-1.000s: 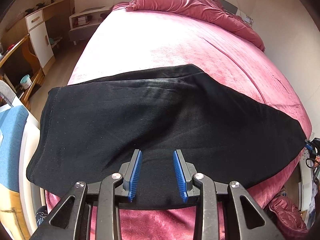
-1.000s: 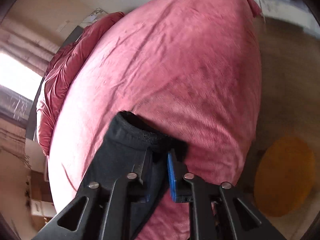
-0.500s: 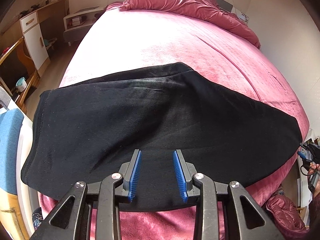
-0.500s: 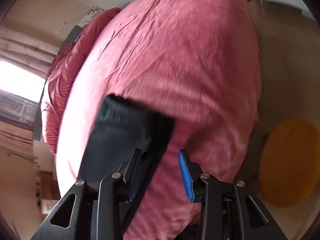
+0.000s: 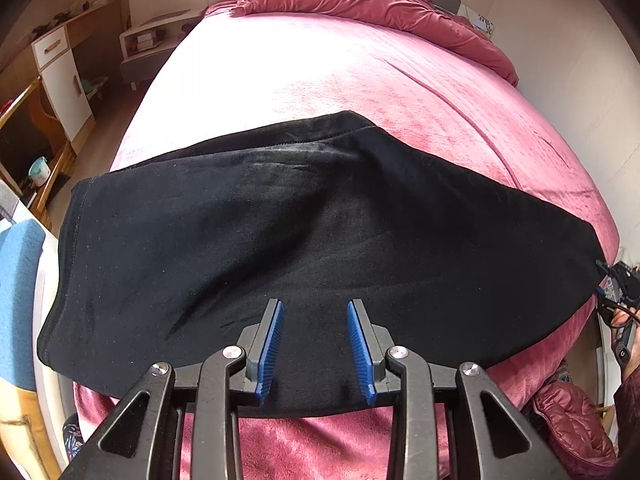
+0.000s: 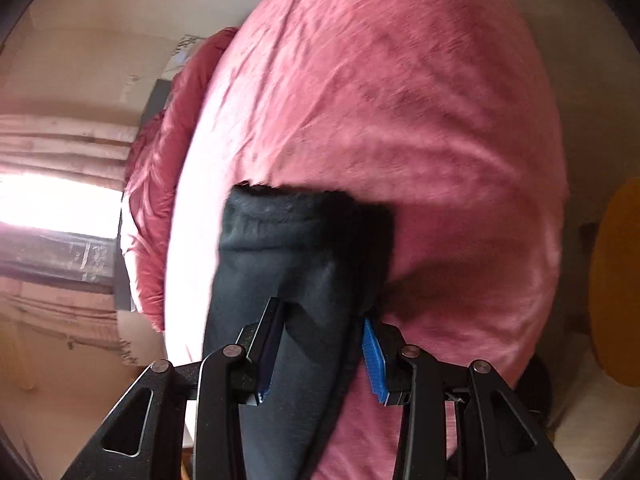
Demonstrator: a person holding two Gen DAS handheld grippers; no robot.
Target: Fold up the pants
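Observation:
Black pants lie folded lengthwise across the near end of a pink bed. My left gripper hovers open and empty over their near edge at the middle. In the right wrist view the pants' narrow end lies between the spread jaws of my right gripper, which is open with cloth between its blue pads. The right gripper also shows in the left wrist view at the pants' far right tip. That view is blurred.
A crumpled pink duvet lies at the head of the bed. A white nightstand and a wooden desk with white drawers stand left. A blue and white chair is near left. An orange round object lies on the floor.
My right gripper was shut on the pants' end, then opened; the cloth now lies loose between its jaws. The left gripper stayed open and rose slightly.

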